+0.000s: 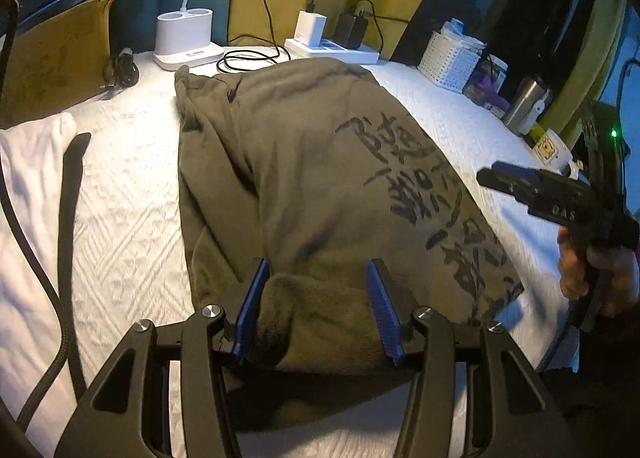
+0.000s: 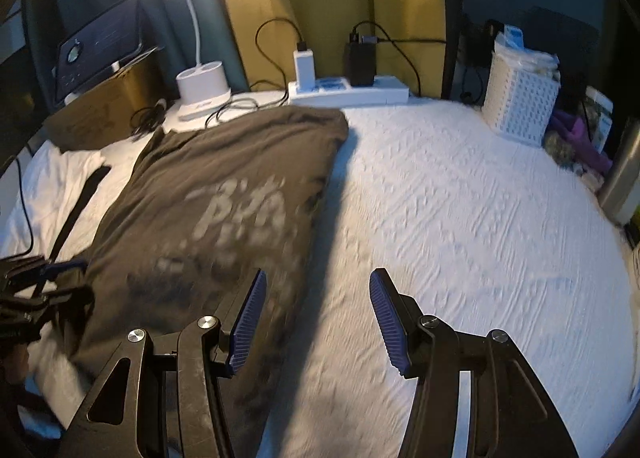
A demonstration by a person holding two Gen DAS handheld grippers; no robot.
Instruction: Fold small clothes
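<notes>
An olive-green T-shirt [image 1: 304, 178] with dark printed characters lies folded lengthwise on the white quilted table cover [image 1: 128, 194]. My left gripper [image 1: 318, 278] is open, its blue pads [image 1: 250, 306] wide apart on either side of a bunched fold at the shirt's near edge. My right gripper [image 2: 318, 290] is open and empty, held above the bare cover just right of the shirt [image 2: 224, 194]. The right gripper also shows in the left wrist view [image 1: 560, 202], at the shirt's right side. The left gripper shows at the left edge of the right wrist view [image 2: 36, 286].
At the back stand a white lamp base [image 1: 185, 38], a power strip with chargers and cables [image 1: 332, 46], a white perforated basket [image 1: 450, 56] and a steel flask [image 1: 524, 106]. A cardboard box [image 1: 56, 58] is back left. A white garment with a black strap [image 1: 40, 170] lies at the left.
</notes>
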